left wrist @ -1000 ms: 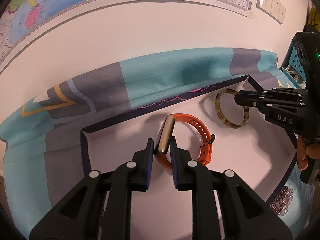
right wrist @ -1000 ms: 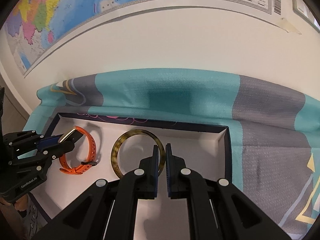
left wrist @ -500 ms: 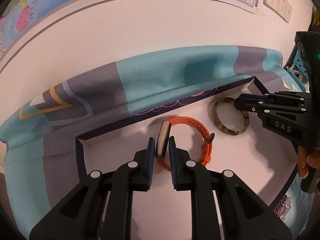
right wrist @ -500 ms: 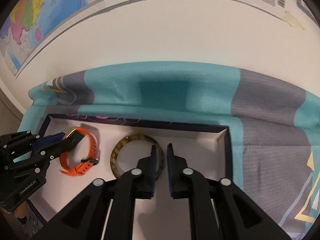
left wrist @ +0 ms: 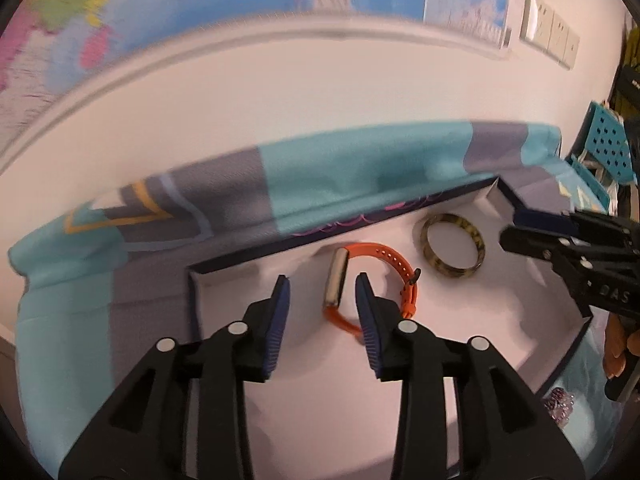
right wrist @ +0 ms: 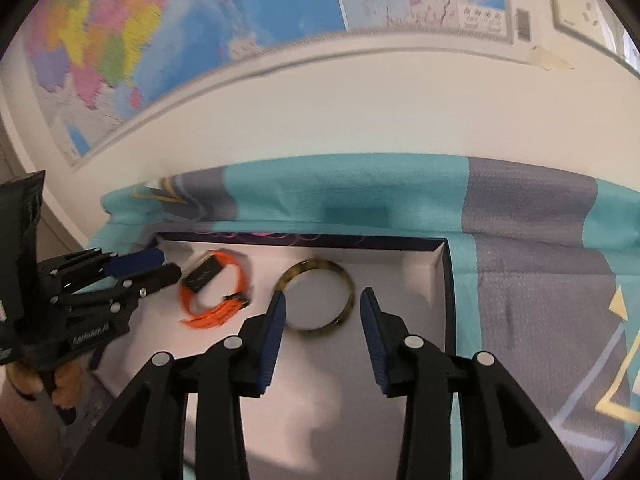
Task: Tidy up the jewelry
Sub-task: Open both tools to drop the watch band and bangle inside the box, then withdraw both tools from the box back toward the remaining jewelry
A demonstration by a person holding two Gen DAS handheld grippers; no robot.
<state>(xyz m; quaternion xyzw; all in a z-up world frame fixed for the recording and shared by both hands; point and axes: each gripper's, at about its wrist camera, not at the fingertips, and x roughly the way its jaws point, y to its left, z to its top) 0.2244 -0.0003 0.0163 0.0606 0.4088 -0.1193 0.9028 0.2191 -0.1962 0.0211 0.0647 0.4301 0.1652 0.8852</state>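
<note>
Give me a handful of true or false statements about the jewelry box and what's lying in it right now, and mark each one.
1. The orange watch band lies inside the white-lined box. True.
2. The tortoiseshell bangle sits outside the box on the cloth. False: it lies inside the box, beside the watch band.
3. The left gripper is clamped on the watch band. False: its jaws are opening and stand apart from the band, which lies between them.
4. A teal and grey cloth lies under and behind the box. True.
5. The bangle is stacked on the watch band. False: they lie apart, side by side.
</note>
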